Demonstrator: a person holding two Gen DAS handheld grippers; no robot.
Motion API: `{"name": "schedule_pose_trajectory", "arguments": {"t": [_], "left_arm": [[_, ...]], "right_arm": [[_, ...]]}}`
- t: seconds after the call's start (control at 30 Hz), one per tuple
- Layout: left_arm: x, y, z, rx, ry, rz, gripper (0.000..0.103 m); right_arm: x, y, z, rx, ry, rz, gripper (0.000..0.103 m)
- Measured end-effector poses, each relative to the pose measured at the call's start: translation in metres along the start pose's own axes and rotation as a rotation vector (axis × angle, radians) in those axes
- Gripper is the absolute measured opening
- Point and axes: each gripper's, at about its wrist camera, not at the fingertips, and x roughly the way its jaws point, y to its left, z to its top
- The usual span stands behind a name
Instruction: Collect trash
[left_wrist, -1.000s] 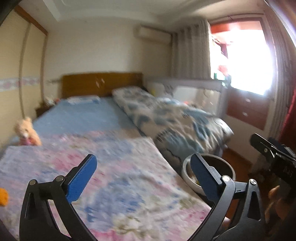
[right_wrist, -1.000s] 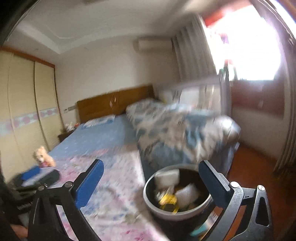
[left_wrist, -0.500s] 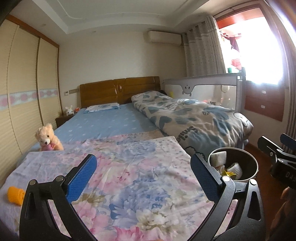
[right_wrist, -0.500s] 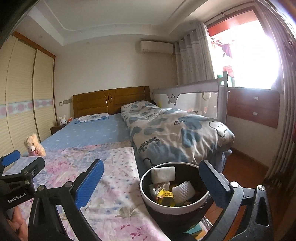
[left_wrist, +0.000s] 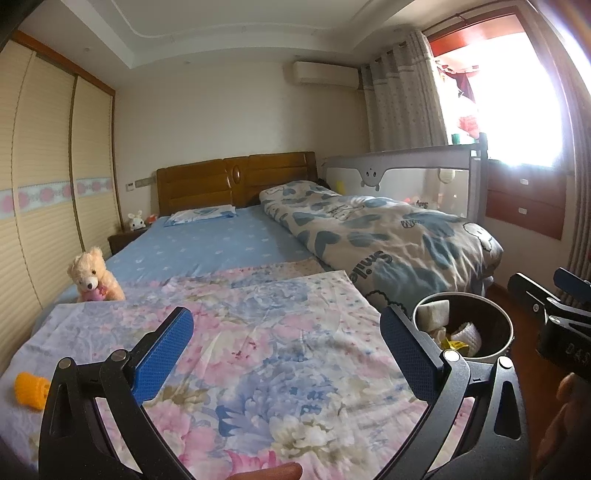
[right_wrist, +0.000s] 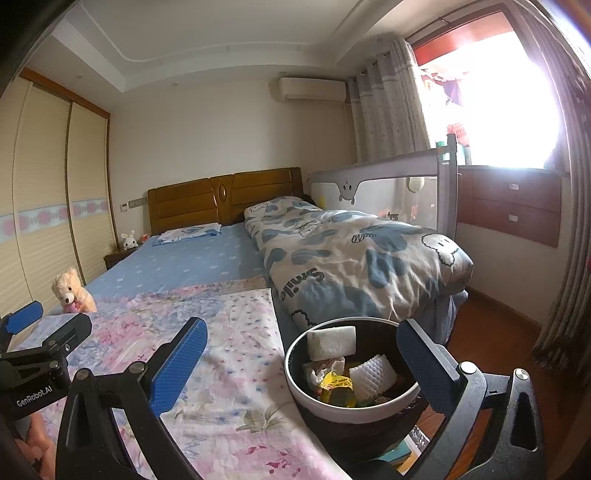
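Observation:
A round trash bin (right_wrist: 321, 400) with a white rim stands beside the bed's right edge and holds white foam pieces, crumpled paper and a yellow wrapper (right_wrist: 334, 384). It also shows in the left wrist view (left_wrist: 495, 354). My right gripper (right_wrist: 299, 365) is open and empty, level with the bin. My left gripper (left_wrist: 286, 354) is open and empty above the floral sheet (left_wrist: 258, 350). A small orange object (left_wrist: 31, 389) lies at the sheet's left edge.
A teddy bear (left_wrist: 92, 277) sits at the bed's left side. A folded cloud-print quilt (right_wrist: 351, 266) lies on the right half. A bed rail (right_wrist: 388, 192), wooden drawers (right_wrist: 517, 203) and curtains stand to the right. Wardrobe doors line the left wall.
Both views have swung up and steadied from a blurred, lower pose. The bin's contents are sharp now. Both grippers stay open.

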Motion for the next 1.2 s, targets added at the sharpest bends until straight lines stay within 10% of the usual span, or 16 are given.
{"name": "schedule_pose_trajectory", "arguments": {"t": [1.2], "left_arm": [[0.0032,0.0032,-0.004,-0.016,0.02,-0.016,0.103]], "right_arm": [[-0.0024,0.0025,-0.0015,0.0,0.002,0.016,0.103]]}}
